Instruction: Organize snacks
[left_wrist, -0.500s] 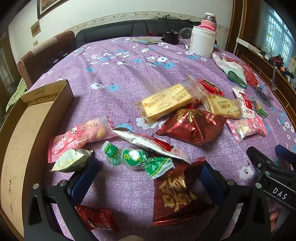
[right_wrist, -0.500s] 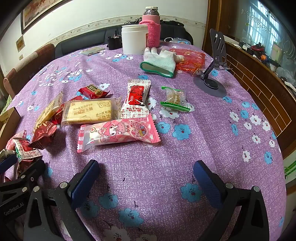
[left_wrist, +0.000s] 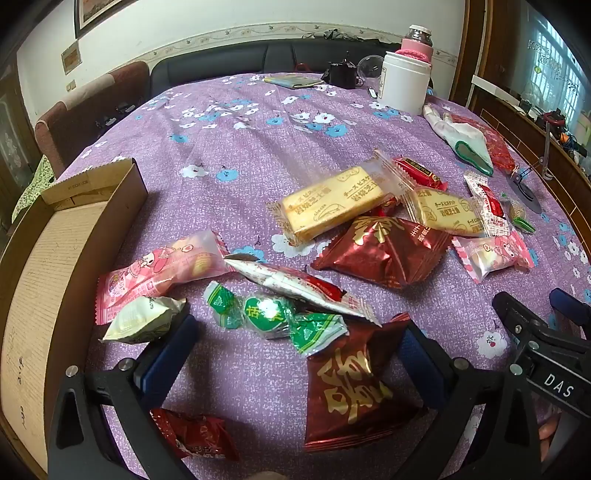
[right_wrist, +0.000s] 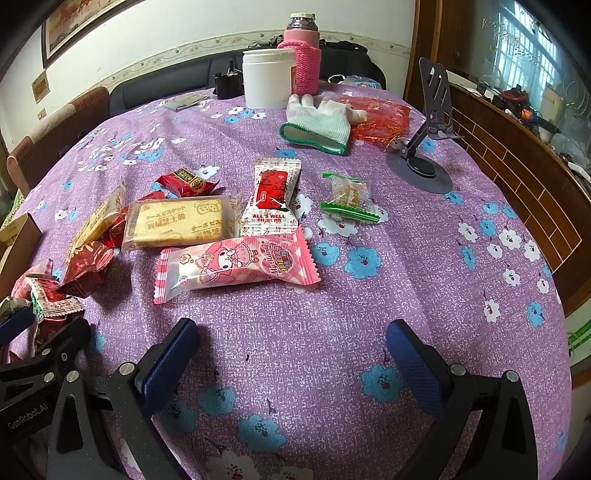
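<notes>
Sorting has barely begun, I judge: the cardboard box (left_wrist: 70, 236) at the bench's left edge looks empty, while the snacks (left_wrist: 332, 210) lie scattered on the purple cloth. The left tool (left_wrist: 295, 354) and right tool (right_wrist: 291, 354) both hang spread, holding nothing.

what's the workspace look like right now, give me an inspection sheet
surface: table under a purple floral tablecloth.
job's things: wrapped snacks scattered loose, among them a pink snack pack, a biscuit pack and a green candy; cardboard box open, no snacks seen inside.
clutter: white jar, work glove, phone stand.
grippers: left gripper open over the nearest snacks; right gripper open over bare cloth.
cables: nothing seen.
surroundings: dark sofa, wooden sideboard.
</notes>
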